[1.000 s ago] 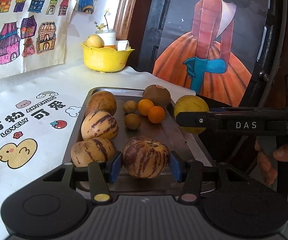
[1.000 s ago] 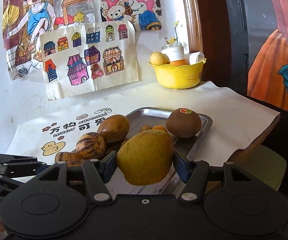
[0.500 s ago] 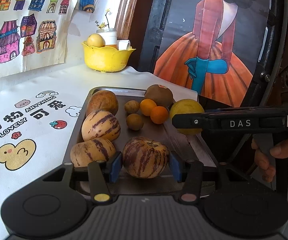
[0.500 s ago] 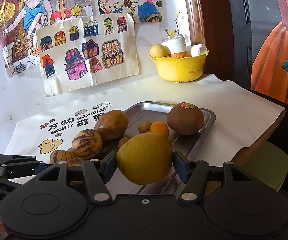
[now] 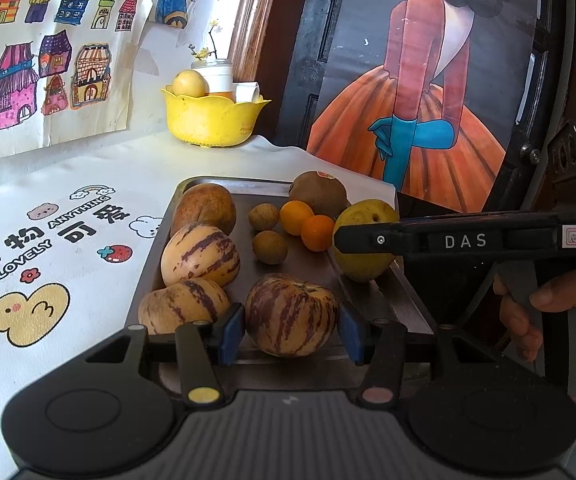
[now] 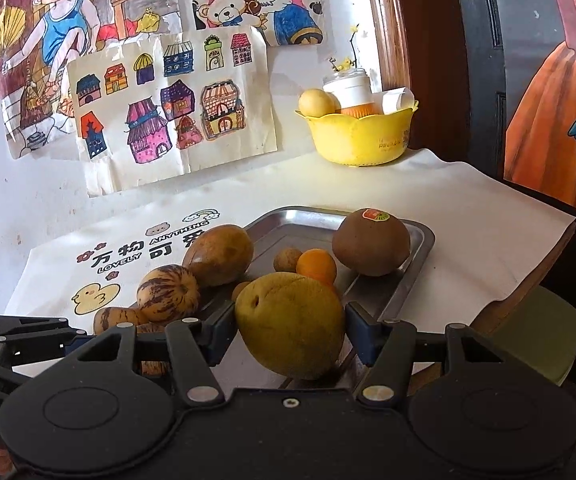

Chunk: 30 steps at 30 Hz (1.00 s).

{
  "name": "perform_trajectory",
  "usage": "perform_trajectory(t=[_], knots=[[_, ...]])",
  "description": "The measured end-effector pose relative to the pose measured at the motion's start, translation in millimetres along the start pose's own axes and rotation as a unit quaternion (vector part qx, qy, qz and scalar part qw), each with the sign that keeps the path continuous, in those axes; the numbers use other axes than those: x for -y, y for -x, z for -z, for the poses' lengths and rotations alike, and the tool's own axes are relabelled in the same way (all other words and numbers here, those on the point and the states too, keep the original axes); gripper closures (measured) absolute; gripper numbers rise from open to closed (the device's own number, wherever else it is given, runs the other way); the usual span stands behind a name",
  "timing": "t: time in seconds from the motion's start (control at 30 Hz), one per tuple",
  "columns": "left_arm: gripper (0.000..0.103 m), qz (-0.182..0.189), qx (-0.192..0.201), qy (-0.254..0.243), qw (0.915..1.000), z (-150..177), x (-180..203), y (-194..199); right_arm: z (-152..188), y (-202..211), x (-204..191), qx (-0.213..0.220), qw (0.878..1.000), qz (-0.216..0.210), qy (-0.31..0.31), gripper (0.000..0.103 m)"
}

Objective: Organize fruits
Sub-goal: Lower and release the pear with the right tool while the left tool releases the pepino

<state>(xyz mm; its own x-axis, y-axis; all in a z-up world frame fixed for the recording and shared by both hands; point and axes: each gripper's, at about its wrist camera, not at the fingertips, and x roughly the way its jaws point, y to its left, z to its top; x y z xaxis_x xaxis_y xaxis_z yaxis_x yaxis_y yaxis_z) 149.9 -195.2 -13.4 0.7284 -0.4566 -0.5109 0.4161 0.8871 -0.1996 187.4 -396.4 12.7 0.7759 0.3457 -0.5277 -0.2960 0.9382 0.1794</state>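
Little has changed vs a sec ago: left hand-held gripper [image 5: 291, 327] stays clamped on the striped melon [image 5: 290, 314] at the tray's [image 5: 403, 292] near end, right hand-held gripper [image 6: 289, 330] on the yellow pear [image 6: 290, 325] at its right rim, lifted slightly. Both fruits look ready to move. White printed cloth [image 5: 68, 240] covers the table; drawings [image 6: 172, 108] on wall, yellow bowl [image 6: 357, 136] behind.

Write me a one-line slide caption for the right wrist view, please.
Right gripper clasps a yellow-green pear at the near edge of a metal tray of assorted fruit.
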Motion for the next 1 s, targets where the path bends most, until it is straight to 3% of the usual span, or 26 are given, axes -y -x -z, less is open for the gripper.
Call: perform_trajectory(t=[0.8,1.0], knots=[[0.046,0.000,-0.001,-0.009,1.0000,3,2,3,14,10,4,0.036,0.998,0.007,-0.050,0.042],[0.042,0.008,-0.010,-0.009,0.9999,9,4,11,18,17,3,0.042,0.997,0.004,-0.068,0.040]])
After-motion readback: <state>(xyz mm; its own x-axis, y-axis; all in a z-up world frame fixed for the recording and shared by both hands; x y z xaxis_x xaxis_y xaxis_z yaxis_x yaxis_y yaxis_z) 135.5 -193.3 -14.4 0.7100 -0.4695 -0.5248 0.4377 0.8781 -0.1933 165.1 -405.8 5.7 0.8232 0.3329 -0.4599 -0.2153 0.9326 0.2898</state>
